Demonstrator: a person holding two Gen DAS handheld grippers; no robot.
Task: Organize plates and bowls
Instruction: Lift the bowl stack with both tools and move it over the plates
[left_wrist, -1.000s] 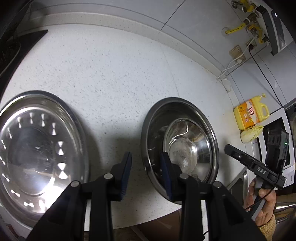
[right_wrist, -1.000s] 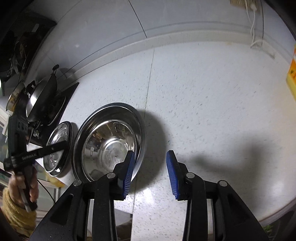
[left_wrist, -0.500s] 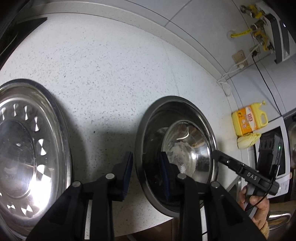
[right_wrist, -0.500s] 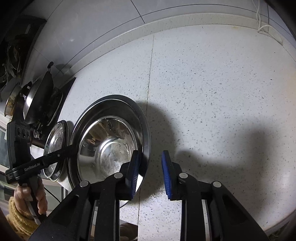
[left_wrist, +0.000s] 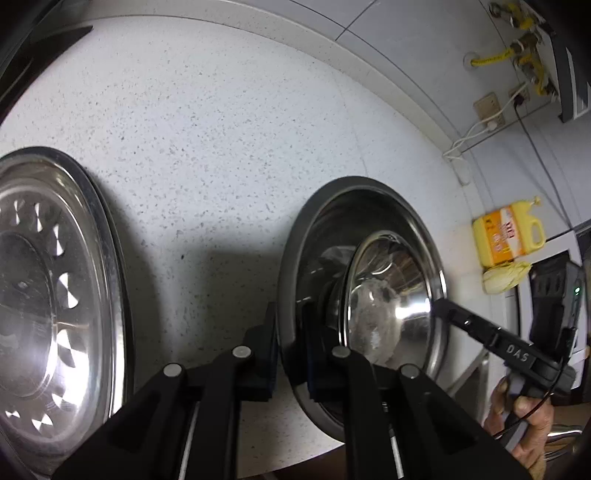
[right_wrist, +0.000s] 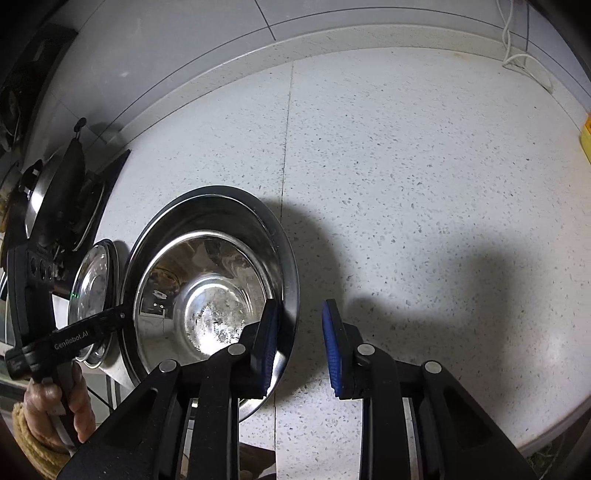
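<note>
A steel plate (left_wrist: 306, 229) holds a smaller steel bowl (left_wrist: 388, 291) on the speckled white counter. My left gripper (left_wrist: 290, 354) is shut on the plate's left rim, one finger on each side. In the right wrist view the same plate (right_wrist: 221, 206) and bowl (right_wrist: 207, 291) show, and my right gripper (right_wrist: 297, 336) is open, its left finger over the plate's right rim and its right finger outside it. A second steel plate (left_wrist: 48, 288) with a patterned ring lies at the left, also seen in the right wrist view (right_wrist: 92, 288).
A yellow oil jug (left_wrist: 508, 236) and a pale cloth (left_wrist: 506, 275) stand at the right by the wall. A stove with a wok (right_wrist: 55, 192) is at the far left. The counter's front edge (right_wrist: 535, 439) runs close below the grippers.
My left gripper has closed onto the plate's left rim. My right gripper has moved in to straddle the plate's right rim, closing partly half a second ago and opening wider now.
</note>
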